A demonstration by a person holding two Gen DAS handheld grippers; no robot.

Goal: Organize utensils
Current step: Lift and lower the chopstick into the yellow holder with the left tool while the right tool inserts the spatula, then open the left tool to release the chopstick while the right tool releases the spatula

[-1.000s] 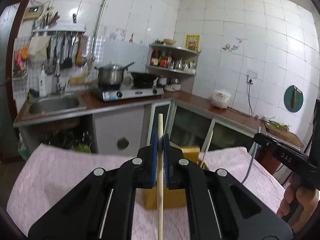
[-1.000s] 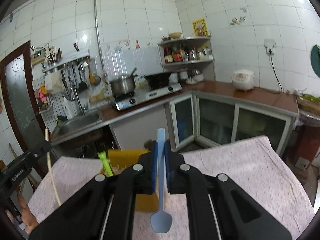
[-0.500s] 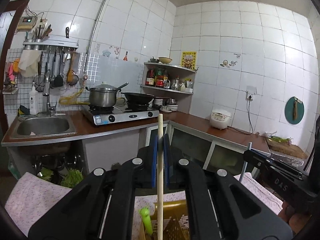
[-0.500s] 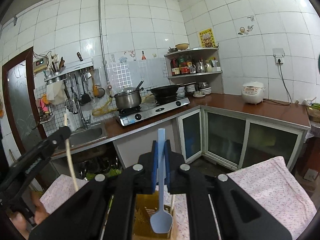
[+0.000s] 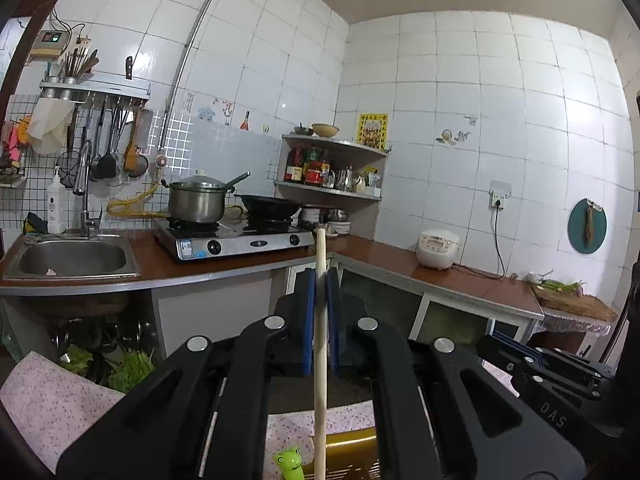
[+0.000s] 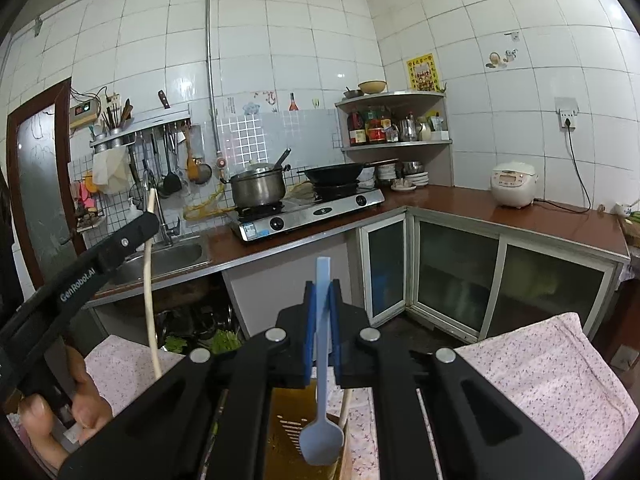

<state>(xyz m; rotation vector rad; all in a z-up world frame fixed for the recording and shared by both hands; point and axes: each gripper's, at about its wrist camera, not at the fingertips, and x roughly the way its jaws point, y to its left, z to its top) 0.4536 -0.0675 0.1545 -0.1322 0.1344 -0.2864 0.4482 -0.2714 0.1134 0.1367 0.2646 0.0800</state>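
Both grippers clamped, left gripper point(image 5: 320, 300) on upright chopstick point(image 5: 320, 360), right gripper point(image 6: 322, 312) on blue spoon point(image 6: 322, 438), bowl-down directly over yellow holder point(image 6: 288, 420).

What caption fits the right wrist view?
Right gripper holds a blue spoon bowl-down above a yellow holder; kitchen counter behind.

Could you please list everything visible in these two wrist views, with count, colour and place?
wooden stick: 1, pale, upright in left gripper
spoon: 1, light blue, bowl down in right gripper
utensil holder: 1, yellow, on the cloth below both
cloth: 1, pink floral, foreground
pot: 1, steel, on stove
wok: 1, black, on stove
rice cooker: 1, white, counter
left gripper: 1, black, shut
right gripper: 1, black, shut
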